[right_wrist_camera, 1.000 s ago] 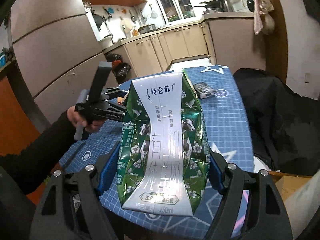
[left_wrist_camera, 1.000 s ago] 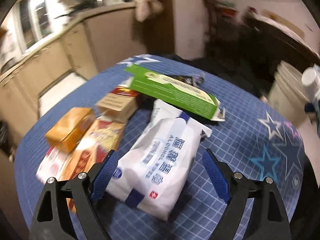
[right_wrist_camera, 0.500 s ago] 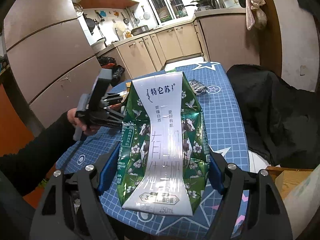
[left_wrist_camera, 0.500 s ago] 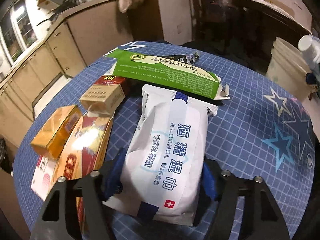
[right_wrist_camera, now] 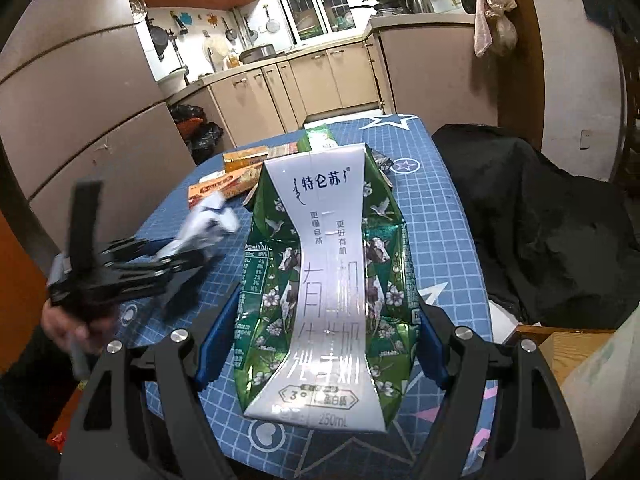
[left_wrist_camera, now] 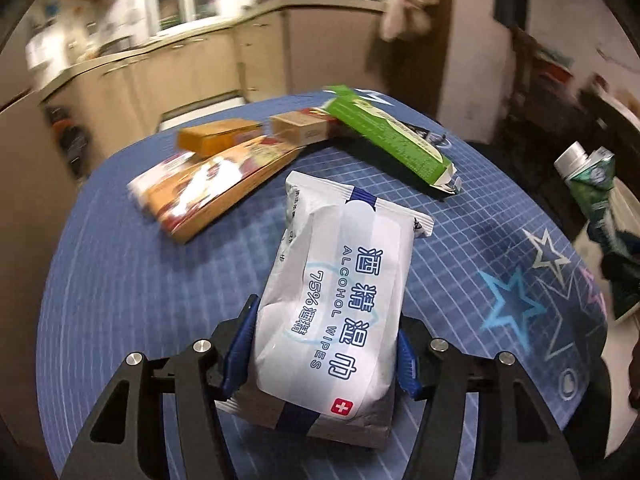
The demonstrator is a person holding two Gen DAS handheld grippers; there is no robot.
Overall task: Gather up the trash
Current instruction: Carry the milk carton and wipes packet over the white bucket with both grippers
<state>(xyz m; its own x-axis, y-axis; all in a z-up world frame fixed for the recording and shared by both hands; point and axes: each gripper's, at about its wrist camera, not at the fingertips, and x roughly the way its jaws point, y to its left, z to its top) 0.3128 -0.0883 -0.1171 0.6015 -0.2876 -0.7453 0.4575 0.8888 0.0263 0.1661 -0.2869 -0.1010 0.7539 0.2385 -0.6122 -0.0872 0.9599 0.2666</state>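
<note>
Currently left gripper (left_wrist_camera: pixel 322 354) is clamped on the wipes pack (left_wrist_camera: pixel 340 304), long axis running away toward upper frame, lifted over the blue table (left_wrist_camera: pixel 132 280). Right gripper (right_wrist_camera: pixel 320 344) grips the crushed milk carton (right_wrist_camera: pixel 324 288), lower centre. Bin unseen; which hand is nearer it, cannot tell.
</note>
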